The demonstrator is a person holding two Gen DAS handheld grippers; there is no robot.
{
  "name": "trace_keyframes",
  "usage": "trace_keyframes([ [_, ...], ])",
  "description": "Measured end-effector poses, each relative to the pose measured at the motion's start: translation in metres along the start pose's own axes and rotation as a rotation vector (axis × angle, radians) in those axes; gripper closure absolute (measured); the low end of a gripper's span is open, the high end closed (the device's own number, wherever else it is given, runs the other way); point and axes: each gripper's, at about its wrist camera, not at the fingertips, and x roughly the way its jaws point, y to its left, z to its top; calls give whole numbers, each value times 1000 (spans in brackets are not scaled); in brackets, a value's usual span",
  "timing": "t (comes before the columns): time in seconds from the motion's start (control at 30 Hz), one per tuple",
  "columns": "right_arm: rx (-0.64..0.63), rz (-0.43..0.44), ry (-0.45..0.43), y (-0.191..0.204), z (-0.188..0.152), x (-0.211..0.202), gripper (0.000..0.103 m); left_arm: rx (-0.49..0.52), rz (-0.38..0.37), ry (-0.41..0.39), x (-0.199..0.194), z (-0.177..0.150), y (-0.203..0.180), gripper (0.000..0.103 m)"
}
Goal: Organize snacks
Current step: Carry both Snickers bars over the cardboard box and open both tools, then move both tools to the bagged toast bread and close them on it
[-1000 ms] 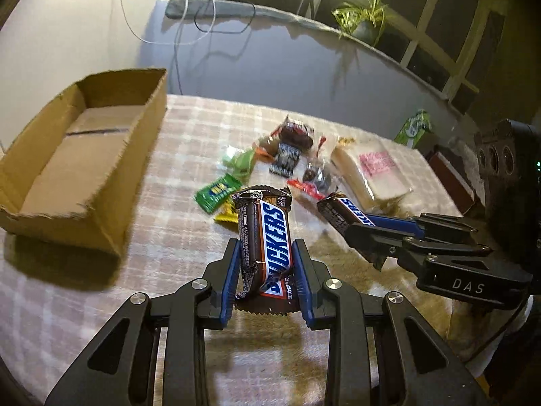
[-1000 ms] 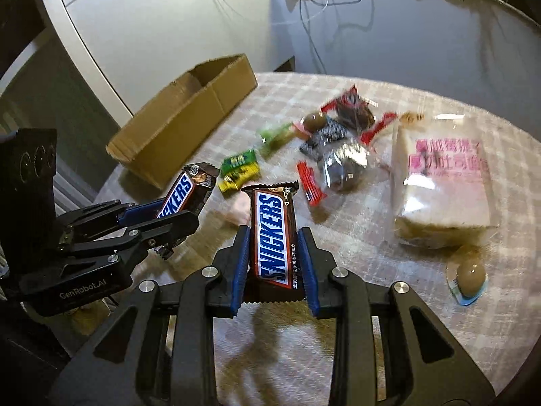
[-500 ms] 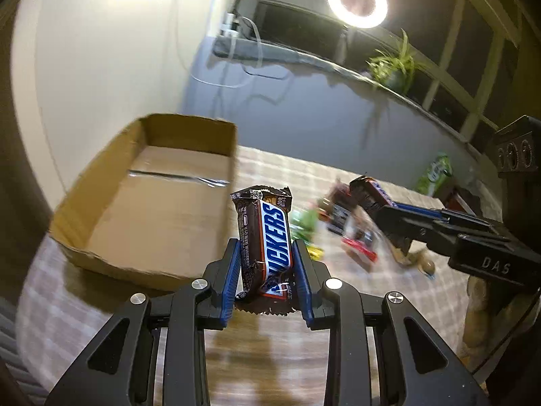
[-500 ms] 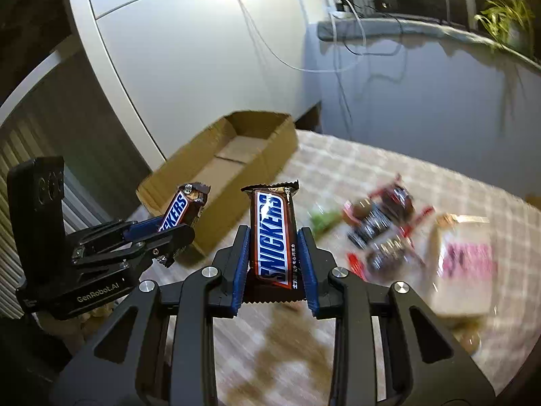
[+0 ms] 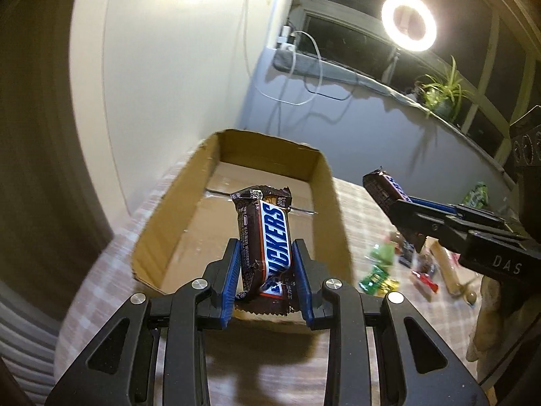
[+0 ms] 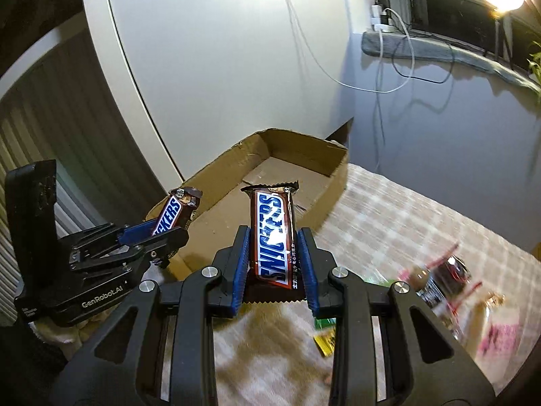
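My left gripper (image 5: 267, 270) is shut on a Snickers bar (image 5: 265, 237) and holds it in the air above the near end of an open cardboard box (image 5: 324, 209), which looks empty. My right gripper (image 6: 274, 265) is shut on a second Snickers bar (image 6: 274, 237), raised beside the box (image 6: 338, 169). The right gripper shows at the right of the left wrist view (image 5: 399, 203), and the left gripper shows at the left of the right wrist view (image 6: 159, 233). Both bars point towards the box.
The box sits on a checked tablecloth (image 6: 389, 223) close to a white wall. Several loose wrapped snacks (image 5: 382, 270) lie on the table to the right of the box, blurred in the right wrist view (image 6: 439, 277). A ring light and a plant stand behind.
Both grippers have lifted their Snickers bars off the table and swung left from the snack pile towards the cardboard box. Both stay shut on their bars.
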Motion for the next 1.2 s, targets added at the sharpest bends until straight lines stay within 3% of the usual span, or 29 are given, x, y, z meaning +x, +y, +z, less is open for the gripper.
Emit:
trace_keyframes([
  [0.43, -72, -26, 52, 25, 18, 59, 73, -20, 43, 12, 10, 5, 21, 74],
  [0.83, -79, -40, 29, 28, 26, 60, 73, -17, 68, 4, 9, 6, 23, 72],
  [0.87, -78, -42, 28, 27, 26, 58, 72, -14, 69, 2, 8, 7, 22, 70],
  [0.93, -76, -50, 20, 26, 26, 55, 60, -15, 72, -5, 6, 8, 22, 57],
  [1.0, -75, -59, 6, 25, 25, 49, 48, -16, 72, -10, 5, 9, 21, 57],
  [1.13, -67, -72, -13, 22, 25, 37, 44, -12, 72, -19, -1, 9, 17, 57],
  [1.2, -64, -80, -27, 20, 24, 31, 31, -10, 70, -27, -5, 9, 14, 57],
])
